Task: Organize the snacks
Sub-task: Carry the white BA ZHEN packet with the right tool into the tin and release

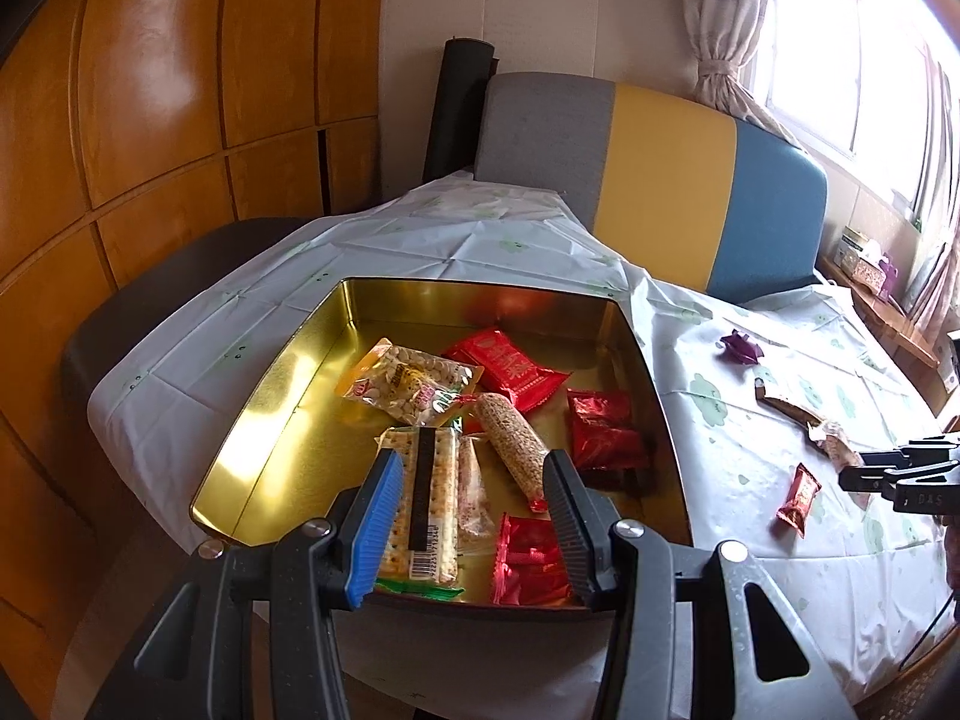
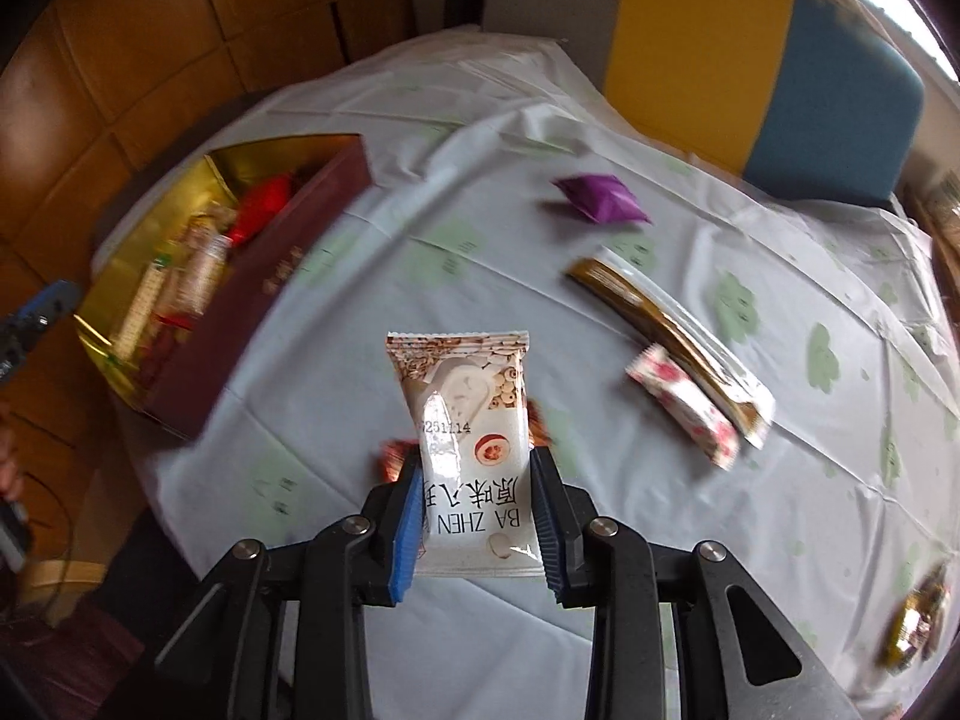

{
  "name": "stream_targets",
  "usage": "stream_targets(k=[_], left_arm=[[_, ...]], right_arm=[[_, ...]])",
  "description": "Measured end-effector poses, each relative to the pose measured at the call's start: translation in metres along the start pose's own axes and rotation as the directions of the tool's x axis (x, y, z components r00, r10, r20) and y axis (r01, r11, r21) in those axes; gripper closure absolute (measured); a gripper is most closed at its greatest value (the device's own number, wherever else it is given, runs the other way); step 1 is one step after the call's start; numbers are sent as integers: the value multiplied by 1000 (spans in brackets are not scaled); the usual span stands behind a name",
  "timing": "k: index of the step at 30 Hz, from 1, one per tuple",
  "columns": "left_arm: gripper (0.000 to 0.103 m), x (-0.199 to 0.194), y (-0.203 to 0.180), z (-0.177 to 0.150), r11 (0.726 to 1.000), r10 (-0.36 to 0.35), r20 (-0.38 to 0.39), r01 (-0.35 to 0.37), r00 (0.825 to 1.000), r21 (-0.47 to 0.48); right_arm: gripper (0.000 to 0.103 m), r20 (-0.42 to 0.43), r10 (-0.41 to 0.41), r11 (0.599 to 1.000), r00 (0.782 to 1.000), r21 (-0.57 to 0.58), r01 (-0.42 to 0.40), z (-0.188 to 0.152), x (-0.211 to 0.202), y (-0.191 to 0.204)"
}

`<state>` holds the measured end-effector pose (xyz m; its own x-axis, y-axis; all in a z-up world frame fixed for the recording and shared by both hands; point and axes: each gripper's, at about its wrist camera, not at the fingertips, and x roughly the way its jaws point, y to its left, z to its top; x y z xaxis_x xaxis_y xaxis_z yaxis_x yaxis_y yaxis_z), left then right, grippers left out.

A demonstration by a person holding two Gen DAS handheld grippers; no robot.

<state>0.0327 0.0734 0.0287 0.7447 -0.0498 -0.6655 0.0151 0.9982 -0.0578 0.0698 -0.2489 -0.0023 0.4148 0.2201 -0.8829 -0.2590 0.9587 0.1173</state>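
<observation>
Right tongs [image 2: 474,516] clenched on white snack packet [image 2: 465,420], printed "BA ZHEN"; packet stands up between the pads, raised clear of the counter [image 2: 336,396], which has a pale floral cloth. Directly under packet: orange-brown wrapped sweet [image 2: 393,456], partly hidden by it.

Loose items on cloth, right wrist view: purple packet [image 2: 600,199] towards far side; long brown-gold sachet [image 2: 666,324] lying diagonally; pink floral bar [image 2: 684,405] just beside sachet's near end, appears touching. Gold-wrapped item [image 2: 918,624] at right edge, blurred, can't ID.

Gold tin [image 1: 288,372], maroon outside, sits on left part of counter. Inside: nut pack [image 1: 408,381], red packet [image 1: 510,369], sesame roll [image 1: 516,444], cracker pack [image 1: 423,498], small red packs [image 1: 603,429], others overlapping.

Left tongs [image 1: 474,528] released, nothing between pads, hovering over tin's near edge above cracker pack. No obstruction between held packet and tin beyond tin's side wall.

Chair [image 1: 660,162] w/ grey, yellow, blue back at far side of counter. Small red sweet [image 1: 798,498] on cloth near right tongs' tip.
</observation>
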Motion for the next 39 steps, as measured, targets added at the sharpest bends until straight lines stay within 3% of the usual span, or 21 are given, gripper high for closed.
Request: stream_targets(k=[10, 16, 21, 29, 32, 34, 39], left_arm=[[54, 1, 11, 2, 999, 22, 3, -22, 1000, -29], [54, 2, 15, 2, 999, 31, 3, -31, 1000, -44], [54, 5, 19, 2, 998, 34, -2, -34, 999, -57], [54, 7, 25, 2, 996, 41, -2, -41, 999, -75], [54, 8, 25, 1, 996, 43, -6, -43, 999, -74], [54, 8, 24, 2, 996, 42, -6, -43, 999, -74], [54, 10, 25, 1, 996, 43, -11, -44, 999, -78]], right_arm=[[70, 72, 169, 985, 983, -23, -168, 36, -2, 75], [70, 142, 263, 962, 954, 28, -270, 62, -4, 107], [70, 183, 287, 954, 940, 36, -298, 83, 2, 136], [69, 170, 276, 954, 946, 67, -291, 105, 33, 163], [60, 124, 292, 953, 948, 47, -300, 106, 47, 170], [32, 124, 302, 948, 945, 61, -311, 103, 50, 170], [31, 125, 294, 952, 948, 47, -301, 92, 48, 168]])
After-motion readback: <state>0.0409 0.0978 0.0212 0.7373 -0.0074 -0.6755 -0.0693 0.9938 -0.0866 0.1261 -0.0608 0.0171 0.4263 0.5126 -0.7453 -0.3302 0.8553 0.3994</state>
